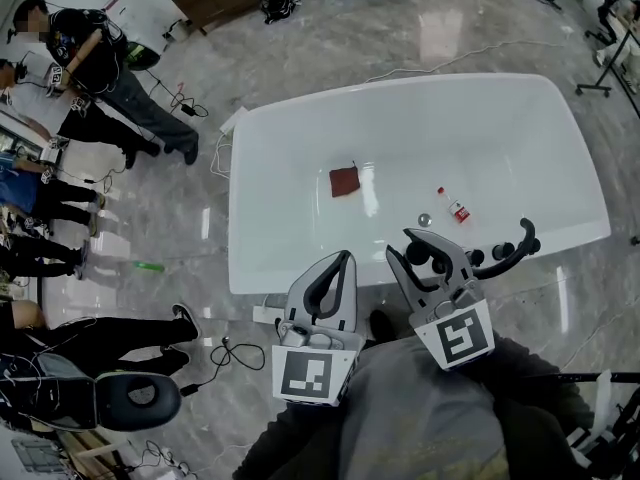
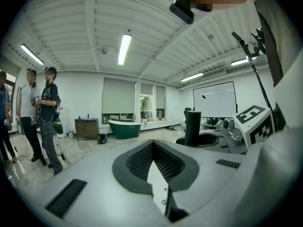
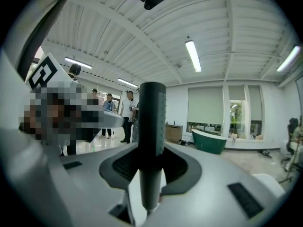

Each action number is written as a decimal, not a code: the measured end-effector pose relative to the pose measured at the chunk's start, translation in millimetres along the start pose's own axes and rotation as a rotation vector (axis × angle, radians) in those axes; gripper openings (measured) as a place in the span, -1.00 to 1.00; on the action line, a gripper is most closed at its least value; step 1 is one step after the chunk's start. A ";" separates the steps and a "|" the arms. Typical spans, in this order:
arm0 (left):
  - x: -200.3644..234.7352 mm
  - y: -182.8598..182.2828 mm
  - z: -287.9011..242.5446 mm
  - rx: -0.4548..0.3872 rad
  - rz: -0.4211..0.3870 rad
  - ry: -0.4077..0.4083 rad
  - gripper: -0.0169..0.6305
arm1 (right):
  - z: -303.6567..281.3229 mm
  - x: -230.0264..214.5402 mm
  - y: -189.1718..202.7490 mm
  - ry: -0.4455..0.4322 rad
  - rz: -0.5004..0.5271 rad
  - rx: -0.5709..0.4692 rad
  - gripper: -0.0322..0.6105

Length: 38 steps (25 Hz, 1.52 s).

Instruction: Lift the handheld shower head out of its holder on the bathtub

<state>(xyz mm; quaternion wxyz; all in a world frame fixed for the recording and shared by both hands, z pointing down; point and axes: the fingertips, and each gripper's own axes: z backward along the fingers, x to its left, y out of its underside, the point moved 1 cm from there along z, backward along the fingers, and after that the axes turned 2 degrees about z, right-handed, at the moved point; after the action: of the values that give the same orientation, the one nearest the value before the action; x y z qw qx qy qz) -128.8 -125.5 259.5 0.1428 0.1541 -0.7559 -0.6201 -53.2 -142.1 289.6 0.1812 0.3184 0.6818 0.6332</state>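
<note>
The right gripper is clenched on the shower head. Its dark handle stands upright between the two pads, top end above the jaws, narrower lower end poking out below them over white. I cannot tell which end carries the spray face.

In the head view that gripper sits over the tub's near rim, toward the right corner. It is just left of two black knobs and the curved black faucet. Two dark round shapes show inside the jaw loop there. Which is the shower head and which might be the holder is hard to make out, so I cannot say whether the handle is clear of it.

The left gripper hovers beside the right one over the same rim, its tips closed together with nothing between them. Only a white sliver shows through the gap behind the tips in the left gripper view.

On the tub floor lie a red cloth, a small bottle and the drain, all well apart from the grippers.

The person's grey-clad body fills the bottom edge of the head view and hides both hands. A mosaic patch covers most of the left gripper in the right gripper view. People stand on the floor off the tub's left end, some cut off by the edge.
</note>
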 end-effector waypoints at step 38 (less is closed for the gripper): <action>-3.7 -45.4 11.7 -0.166 -0.042 0.029 -0.94 | 38.6 -10.3 -119.6 0.064 0.054 -0.257 -0.51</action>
<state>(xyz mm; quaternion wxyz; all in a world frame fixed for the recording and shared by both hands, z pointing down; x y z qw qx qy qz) -127.7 -121.9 212.6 0.1530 0.1664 -0.6965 -0.6811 -45.0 -119.4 165.9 0.1816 0.2902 0.5917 0.7298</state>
